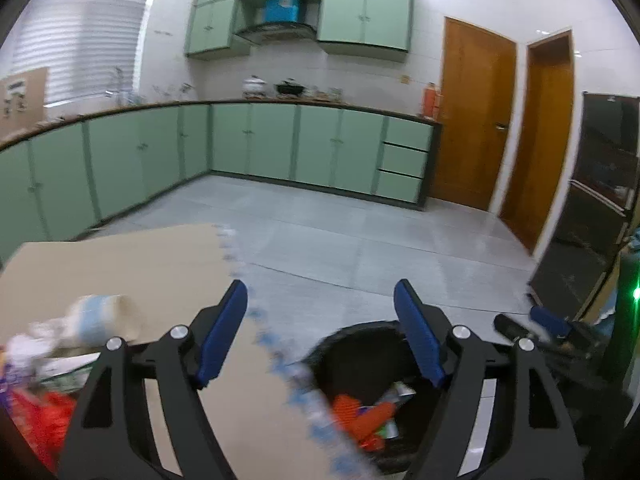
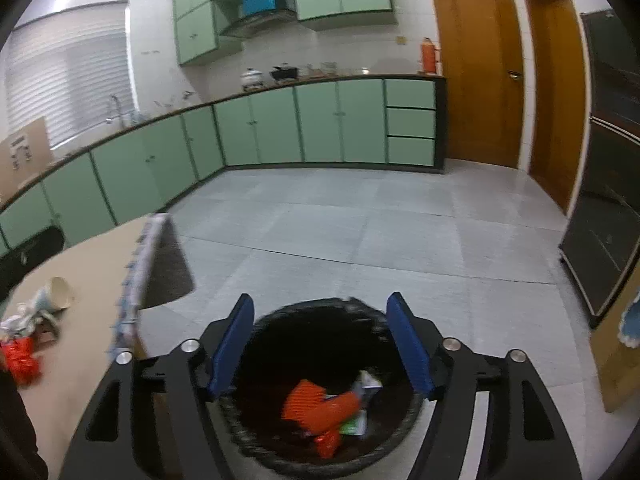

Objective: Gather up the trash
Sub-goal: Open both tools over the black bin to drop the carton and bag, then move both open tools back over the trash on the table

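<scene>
A black-lined trash bin [image 2: 280,456] stands on the floor beside the table, with orange wrappers [image 2: 316,404] and other scraps inside; it also shows in the left wrist view [image 1: 352,340]. My right gripper [image 2: 320,348] is open and empty, right above the bin. My left gripper [image 1: 320,332] is open and empty, over the table's right edge. A tipped paper cup [image 1: 108,316] and an orange-red wrapper [image 1: 44,416] lie on the table [image 1: 132,264] to its left; the cup [image 2: 56,292] and the wrapper [image 2: 20,360] show in the right wrist view too.
Crumpled white paper [image 2: 16,320] lies by the cup. The table has a patterned edge trim [image 2: 140,272]. Green cabinets [image 2: 280,124] line the far walls. A dark fridge [image 2: 608,216] stands at the right, wooden doors [image 2: 476,68] beyond. My right gripper's blue tip [image 1: 548,320] shows at the right.
</scene>
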Available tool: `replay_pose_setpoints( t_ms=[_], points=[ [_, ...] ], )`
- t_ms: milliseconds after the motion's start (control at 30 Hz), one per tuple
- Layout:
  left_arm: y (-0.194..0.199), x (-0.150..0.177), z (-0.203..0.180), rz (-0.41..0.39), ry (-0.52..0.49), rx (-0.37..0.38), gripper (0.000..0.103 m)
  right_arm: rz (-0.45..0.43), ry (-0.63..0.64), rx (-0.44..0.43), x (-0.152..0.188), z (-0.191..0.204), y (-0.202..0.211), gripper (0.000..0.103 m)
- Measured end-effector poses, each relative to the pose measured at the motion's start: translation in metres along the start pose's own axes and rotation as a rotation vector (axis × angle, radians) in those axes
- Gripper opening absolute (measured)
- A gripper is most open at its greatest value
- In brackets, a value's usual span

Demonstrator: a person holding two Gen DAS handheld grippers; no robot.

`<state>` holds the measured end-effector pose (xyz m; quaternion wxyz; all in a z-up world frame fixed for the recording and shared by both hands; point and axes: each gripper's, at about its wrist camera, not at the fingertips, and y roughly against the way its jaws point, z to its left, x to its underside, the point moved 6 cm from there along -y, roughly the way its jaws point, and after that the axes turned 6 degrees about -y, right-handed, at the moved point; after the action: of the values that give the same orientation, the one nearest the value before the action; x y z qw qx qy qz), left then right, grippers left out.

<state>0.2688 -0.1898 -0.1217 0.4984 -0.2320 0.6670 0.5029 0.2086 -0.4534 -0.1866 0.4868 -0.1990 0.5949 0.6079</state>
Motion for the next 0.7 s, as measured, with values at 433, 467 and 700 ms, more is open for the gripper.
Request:
replay_pose_setpoints(
  t_ms=[433, 467, 700],
  points=[
    [0.112, 0.075, 0.185, 0.09, 0.129, -0.4, 0.087, 0.044, 0.178, -0.207, 0.054, 0.17, 0.006, 0.097],
    [0.116, 0.083, 0.198, 0.113, 0.144, -0.416, 0.087, 0.047, 0.187, -0.225, 0.059, 0.184, 0.007, 0.097],
    [0.139, 0.113, 0.242, 0.157, 0.2, -0.474, 0.087, 0.096, 0.279, -0.355, 0.09, 0.26, 0.015, 0.097]
  ],
)
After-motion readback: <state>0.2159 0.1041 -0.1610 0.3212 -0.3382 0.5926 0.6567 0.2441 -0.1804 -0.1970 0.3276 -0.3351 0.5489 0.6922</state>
